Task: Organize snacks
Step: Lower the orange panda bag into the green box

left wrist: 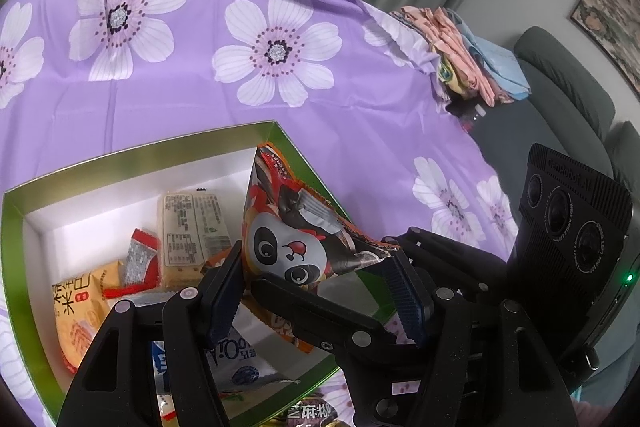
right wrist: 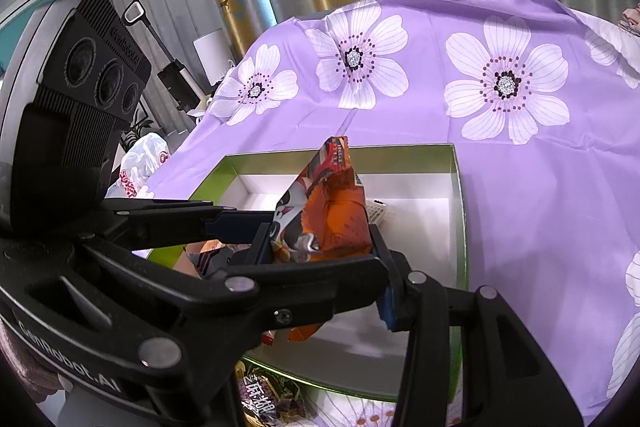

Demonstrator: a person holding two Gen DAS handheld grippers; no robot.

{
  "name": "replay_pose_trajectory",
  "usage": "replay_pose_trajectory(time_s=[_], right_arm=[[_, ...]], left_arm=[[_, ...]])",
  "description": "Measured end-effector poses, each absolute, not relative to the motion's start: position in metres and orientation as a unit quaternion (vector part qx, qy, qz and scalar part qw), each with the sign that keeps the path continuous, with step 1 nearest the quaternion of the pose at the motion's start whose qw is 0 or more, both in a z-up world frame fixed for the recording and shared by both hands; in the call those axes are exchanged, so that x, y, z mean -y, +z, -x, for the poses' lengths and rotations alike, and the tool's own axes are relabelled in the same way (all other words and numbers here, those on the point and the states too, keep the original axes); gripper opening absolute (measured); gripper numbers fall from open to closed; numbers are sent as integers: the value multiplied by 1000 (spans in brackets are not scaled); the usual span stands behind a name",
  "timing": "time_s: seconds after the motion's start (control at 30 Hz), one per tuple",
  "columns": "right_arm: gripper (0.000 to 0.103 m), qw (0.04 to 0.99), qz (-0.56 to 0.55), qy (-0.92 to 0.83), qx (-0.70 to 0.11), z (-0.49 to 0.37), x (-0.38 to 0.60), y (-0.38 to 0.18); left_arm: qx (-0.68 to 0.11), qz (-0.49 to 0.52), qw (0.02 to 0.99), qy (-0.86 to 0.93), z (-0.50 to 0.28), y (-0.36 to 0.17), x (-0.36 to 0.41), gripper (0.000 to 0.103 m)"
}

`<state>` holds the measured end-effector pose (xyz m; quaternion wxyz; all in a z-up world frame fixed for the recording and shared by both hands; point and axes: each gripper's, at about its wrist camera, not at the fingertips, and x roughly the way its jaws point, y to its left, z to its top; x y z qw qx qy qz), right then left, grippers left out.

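Observation:
A panda-print snack bag (left wrist: 292, 239) with orange edges hangs tilted over the green-rimmed box (left wrist: 160, 143). My left gripper (left wrist: 316, 259) is shut on it, pads on both sides. From the right wrist view the same bag (right wrist: 332, 223) shows its orange back, and my right gripper (right wrist: 320, 233) is shut on it above the box (right wrist: 400, 149). The left gripper's blue-padded finger (right wrist: 228, 225) reaches the bag from the left. Inside the white box lie a cream pack (left wrist: 192, 231), a yellow pack (left wrist: 76, 311), a small red-silver pack (left wrist: 140, 259) and a white-blue pack (left wrist: 236, 359).
The box sits on a purple flowered cloth (left wrist: 280, 99). A dark candy pack (right wrist: 264, 399) lies on the cloth at the box's near edge. Folded clothes (left wrist: 460, 59) and a bottle (left wrist: 474, 117) are at the far right, with a grey sofa (left wrist: 560, 87) beyond. A white plastic bag (right wrist: 140, 163) is off to the left.

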<state>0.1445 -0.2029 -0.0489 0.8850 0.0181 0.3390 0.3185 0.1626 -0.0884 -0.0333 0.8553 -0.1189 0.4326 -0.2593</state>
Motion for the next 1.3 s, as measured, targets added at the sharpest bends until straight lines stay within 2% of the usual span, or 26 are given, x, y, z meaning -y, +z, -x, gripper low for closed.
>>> replay_pose_trajectory(time_s=[1.3], right_arm=[[46,881,-10,315,-354,-146,200,-55]], left_arm=[[-444,117,852,-252,-163,-43,87,67]])
